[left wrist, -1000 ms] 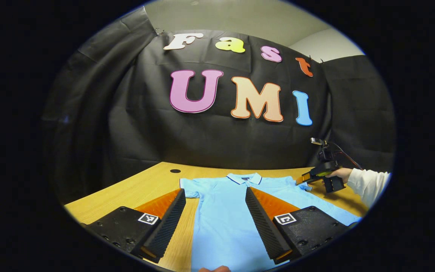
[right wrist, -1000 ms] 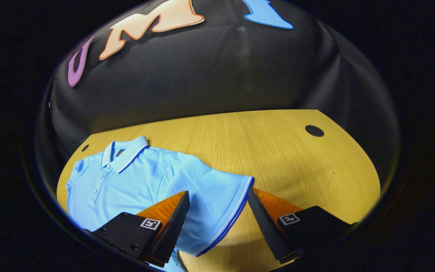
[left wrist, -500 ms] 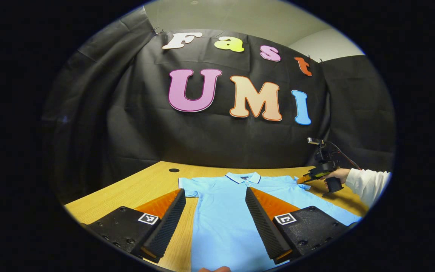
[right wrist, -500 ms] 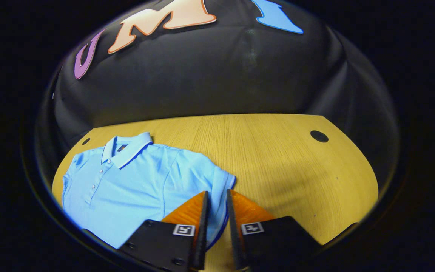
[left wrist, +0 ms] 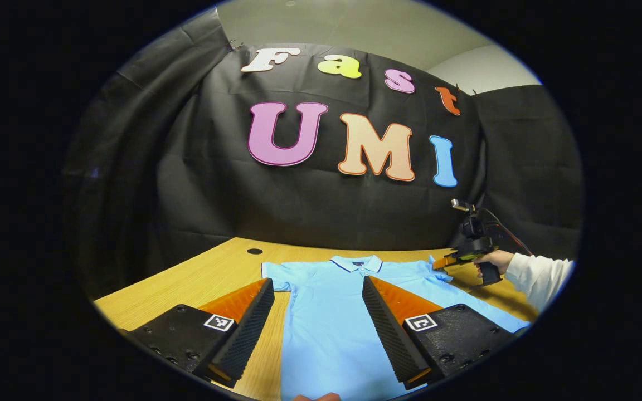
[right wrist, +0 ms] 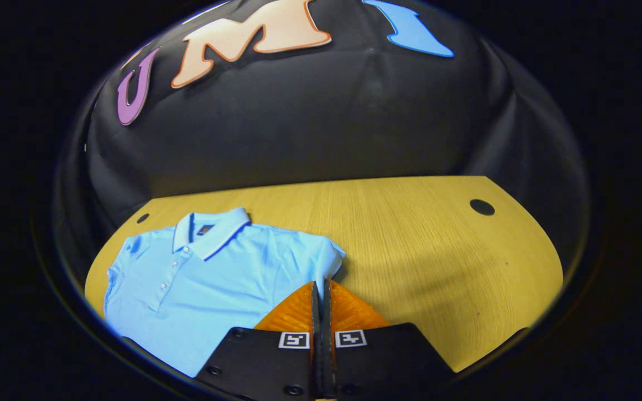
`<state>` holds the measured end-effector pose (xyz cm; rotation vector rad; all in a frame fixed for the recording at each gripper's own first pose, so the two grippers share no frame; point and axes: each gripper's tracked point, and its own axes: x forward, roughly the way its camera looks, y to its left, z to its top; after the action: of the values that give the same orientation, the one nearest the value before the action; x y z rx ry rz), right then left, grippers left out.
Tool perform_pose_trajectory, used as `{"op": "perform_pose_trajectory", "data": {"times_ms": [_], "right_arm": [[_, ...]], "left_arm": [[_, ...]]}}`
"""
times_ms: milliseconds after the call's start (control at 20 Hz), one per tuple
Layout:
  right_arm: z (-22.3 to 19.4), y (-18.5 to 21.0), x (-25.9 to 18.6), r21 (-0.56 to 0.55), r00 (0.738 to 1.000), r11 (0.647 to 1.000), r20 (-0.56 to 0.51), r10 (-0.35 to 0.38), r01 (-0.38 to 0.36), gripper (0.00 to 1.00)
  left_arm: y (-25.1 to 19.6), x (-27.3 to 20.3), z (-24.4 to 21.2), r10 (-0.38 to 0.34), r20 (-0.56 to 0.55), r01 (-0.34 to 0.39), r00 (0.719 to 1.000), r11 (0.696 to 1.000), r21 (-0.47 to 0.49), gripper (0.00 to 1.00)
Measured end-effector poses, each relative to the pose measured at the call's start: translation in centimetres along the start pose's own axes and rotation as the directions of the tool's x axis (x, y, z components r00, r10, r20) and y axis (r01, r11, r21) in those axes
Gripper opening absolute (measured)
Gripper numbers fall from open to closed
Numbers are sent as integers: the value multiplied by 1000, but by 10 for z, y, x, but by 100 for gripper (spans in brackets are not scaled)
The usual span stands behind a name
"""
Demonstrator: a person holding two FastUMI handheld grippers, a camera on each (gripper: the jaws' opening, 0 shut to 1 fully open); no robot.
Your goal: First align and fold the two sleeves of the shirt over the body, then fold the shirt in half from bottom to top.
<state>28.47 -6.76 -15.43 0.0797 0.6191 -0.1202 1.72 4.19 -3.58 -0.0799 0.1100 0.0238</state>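
The right claw (right wrist: 321, 312) is clenched on the light blue polo shirt's (right wrist: 209, 278) sleeve. The left claw (left wrist: 318, 326) hangs released. Next, that sleeve wants carrying over the body.

- The shirt (right wrist: 209, 278) is soft knit cloth, matt, lying mostly smooth, with small glossy buttons and a ribbed collar
- The counter (right wrist: 410, 234) beyond the jaws is wood or wood laminate, with fine straight grain and a low satin sheen
- The left gripper (left wrist: 318, 328) has matt, hard plastic-looking bodies; its inner jaw faces are ridged and rough
- The right gripper (right wrist: 321, 340) looks like the same matt plastic
- The sleeve (left wrist: 541, 275) on the person's arm is soft matt cloth
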Motion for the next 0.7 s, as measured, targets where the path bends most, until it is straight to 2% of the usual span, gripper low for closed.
{"op": "perform_pose_trajectory", "data": {"times_ms": [150,400,550,700], "right_arm": [[20,43,-14,76,992,990,49,119,-122,2],[6,117,-20,114,954,947,34,299,-301,3],[-18,146,-11,149,940,930,-10,342,-337,2],[-32,160,-1,139,936,929,-28,351,-344,2]], "left_arm": [[-2,1,-3,-7,-12,7,1000,1000,-10,95],[0,1,-4,-7,-14,6,1000,1000,-29,95],[4,2,-5,4,-17,-4,1000,1000,-24,95],[6,2,-5,8,-15,-8,1000,1000,-25,95]]}}
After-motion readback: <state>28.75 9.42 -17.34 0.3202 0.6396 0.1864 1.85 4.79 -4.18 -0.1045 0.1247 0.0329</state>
